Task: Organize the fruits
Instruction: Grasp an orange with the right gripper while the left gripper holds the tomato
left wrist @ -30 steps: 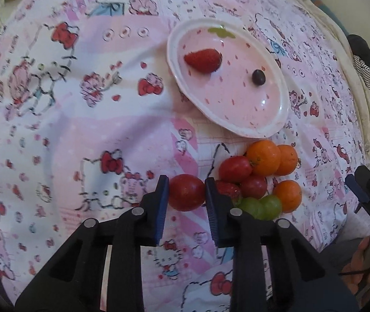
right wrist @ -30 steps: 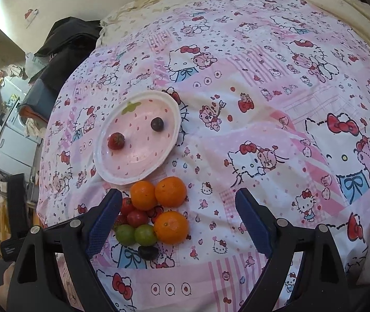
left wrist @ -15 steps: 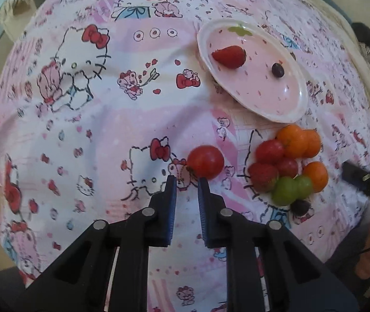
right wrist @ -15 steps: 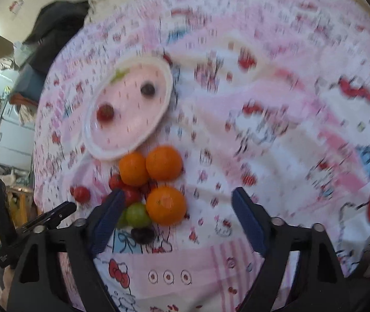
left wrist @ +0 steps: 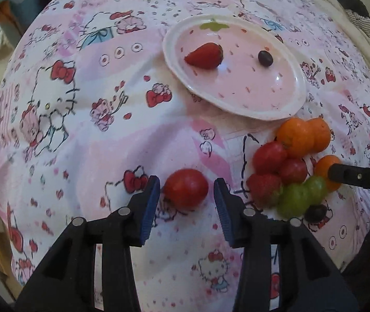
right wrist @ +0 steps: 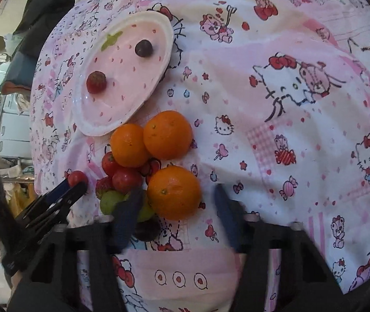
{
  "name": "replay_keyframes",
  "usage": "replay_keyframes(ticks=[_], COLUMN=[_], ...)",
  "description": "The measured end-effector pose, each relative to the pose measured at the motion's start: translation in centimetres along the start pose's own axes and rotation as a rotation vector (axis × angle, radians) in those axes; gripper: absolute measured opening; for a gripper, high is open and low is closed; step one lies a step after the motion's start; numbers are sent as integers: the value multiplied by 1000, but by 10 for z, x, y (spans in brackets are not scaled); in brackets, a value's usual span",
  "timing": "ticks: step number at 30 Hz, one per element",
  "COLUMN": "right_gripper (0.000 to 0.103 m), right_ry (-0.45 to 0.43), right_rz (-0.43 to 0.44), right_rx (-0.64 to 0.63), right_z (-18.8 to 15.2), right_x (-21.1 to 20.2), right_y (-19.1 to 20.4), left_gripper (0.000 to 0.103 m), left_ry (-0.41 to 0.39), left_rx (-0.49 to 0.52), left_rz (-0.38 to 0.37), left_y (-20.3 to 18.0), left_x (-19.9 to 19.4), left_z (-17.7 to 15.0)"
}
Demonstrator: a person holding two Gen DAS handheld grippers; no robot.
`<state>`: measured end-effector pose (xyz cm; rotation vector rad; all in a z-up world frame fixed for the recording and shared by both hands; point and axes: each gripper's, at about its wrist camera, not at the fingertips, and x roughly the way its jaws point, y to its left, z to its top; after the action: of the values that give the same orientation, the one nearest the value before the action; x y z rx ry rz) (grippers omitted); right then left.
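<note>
a round, glossy cherry tomato (left wrist: 185, 188) is seen lying on the bed sheet (left wrist: 107, 130) between the jaws of the left gripper (left wrist: 185, 197); the jaws are opening, the left pad about touching the tomato and the right one apart from it. a dimpled orange (right wrist: 173, 193) is framed by the jaws of the right gripper (right wrist: 177, 215), which are closing but are not yet pressed on it. the sheet is soft, wrinkled cotton printed with pink cartoon cats. an oval, shiny pink plate (left wrist: 286, 111) with a white rim is set just beyond the fruit pile; one strawberry (left wrist: 204, 55) and one dark grape (left wrist: 265, 58) are held on it. in the pile three oranges, two green grapes (left wrist: 302, 195), one dark grape, two more cherry tomatoes and one strawberry are counted.
</note>
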<state>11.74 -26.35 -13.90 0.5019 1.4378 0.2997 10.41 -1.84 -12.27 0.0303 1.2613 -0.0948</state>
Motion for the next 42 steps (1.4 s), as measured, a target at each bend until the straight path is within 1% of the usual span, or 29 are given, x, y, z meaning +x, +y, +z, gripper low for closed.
replay_keyframes(ticks=[2, 9, 14, 15, 16, 17, 18, 20, 22, 24, 26, 28, 29, 30, 31, 32, 33, 35, 38, 40, 41, 42], right_gripper=[45, 44, 43, 29, 19, 16, 16, 16, 16, 21, 21, 26, 37, 55, 62, 63, 63, 63, 61, 57, 51, 45], right_ry=[-8, -24, -61, -72, -77, -86, -97, -122, -110, -102, -104, -104, -109, -111, -114, -116, -111, -93, -41, -22, -33, -39], right_rz=[-6, -9, 23, 31, 46, 60, 57, 22, 42, 39, 39, 38, 36, 34, 29, 29, 23, -27, -61, -122, -154, -164], right_rx=[-26, -22, 5, 7, 7, 12, 12, 4, 22, 18, 11, 14, 19, 27, 39, 42, 38, 21, -12, -65, -83, -86], right_z=[-1, -1, -3, -4, -5, -7, -8, -11, -12, -11, -10, -8, -7, -7, -6, -5, -5, -2, -1, -1, -2, -3], right_x=[-3, -7, -20, -25, -27, -32, -36, -41, -40, -38, -36, -34, -34, -34, -33, -32, -29, -20, -4, 6, 8, 8], right_y=[3, 0, -6, -7, -7, -7, -8, -10, -12, -10, -7, -5, -5, -6, -7, -7, -6, -2, 5, 13, 15, 14], left_gripper=[29, 29, 29, 29, 29, 29, 29, 29, 29, 29, 29, 29, 29, 29, 29, 29, 29, 29, 29, 29, 29, 29], left_ry=[4, -16, -55, -66, -75, -83, -88, -94, -100, -106, -115, -124, -129, -133, -140, -142, -146, -149, -146, -152, -154, -157], left_rx=[-2, -9, -26, -29, -30, -30, -28, -29, -35, -40, -55, -76, -84, -91, -96, -96, -95, -96, -110, -104, -99, -91], left_rz=[-2, -9, -18, -21, -21, -20, -20, -20, -17, -10, -4, -8, -10, -12, -14, -15, -13, -10, -23, -24, -22, -18], left_y=[1, 0, 2, 2, 2, 1, 2, 2, 4, 7, 12, 17, 20, 21, 23, 24, 25, 27, 29, 28, 26, 24], left_x=[2, -4, -18, -21, -23, -25, -27, -30, -34, -37, -42, -47, -50, -51, -54, -54, -55, -56, -56, -56, -57, -57], left_z=[1, 4, 3, 3, 3, 3, 2, 0, -2, -4, -6, -8, -9, -10, -10, -10, -10, -9, -7, -5, -5, -5])
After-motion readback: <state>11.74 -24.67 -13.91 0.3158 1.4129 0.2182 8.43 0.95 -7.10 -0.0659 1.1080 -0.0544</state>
